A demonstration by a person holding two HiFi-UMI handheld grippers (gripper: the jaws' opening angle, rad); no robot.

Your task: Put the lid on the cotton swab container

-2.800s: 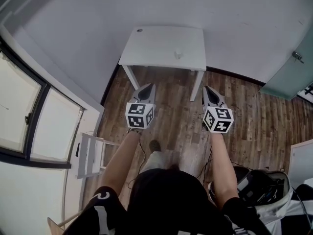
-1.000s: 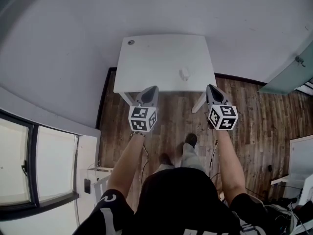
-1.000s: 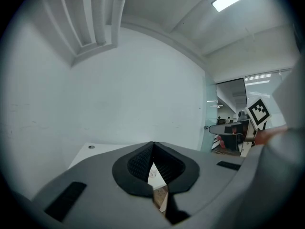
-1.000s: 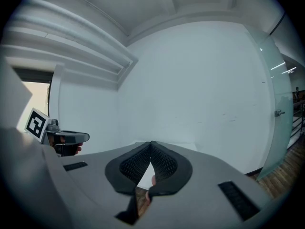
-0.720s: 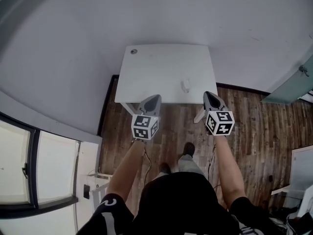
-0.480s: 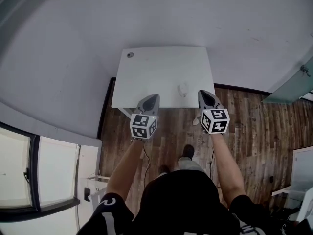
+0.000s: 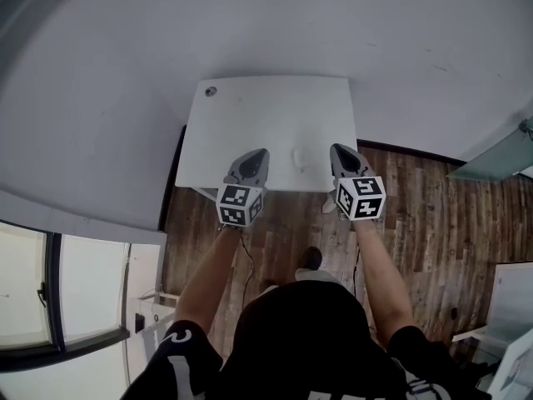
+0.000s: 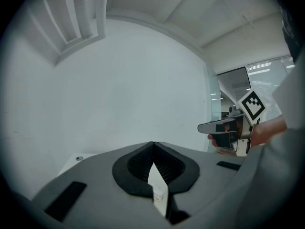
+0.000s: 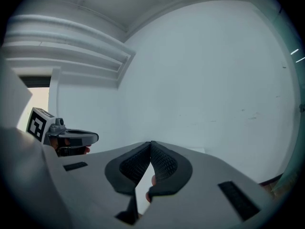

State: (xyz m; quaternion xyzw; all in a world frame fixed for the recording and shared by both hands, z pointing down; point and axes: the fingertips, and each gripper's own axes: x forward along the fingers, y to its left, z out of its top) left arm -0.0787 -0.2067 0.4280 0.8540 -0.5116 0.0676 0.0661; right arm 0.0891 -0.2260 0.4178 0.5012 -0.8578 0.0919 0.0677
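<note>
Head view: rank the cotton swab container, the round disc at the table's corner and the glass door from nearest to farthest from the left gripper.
1. Cotton swab container, just right of the left gripper.
2. Round disc, table's far left corner.
3. Glass door, far right.

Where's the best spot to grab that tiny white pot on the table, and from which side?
Probably its side wall, about halfway up, coming in level from the table's near edge. The pot stands upright close to that edge of the table, and the left tool points roughly its way. Its jaws are shut, so they must open first.
</note>
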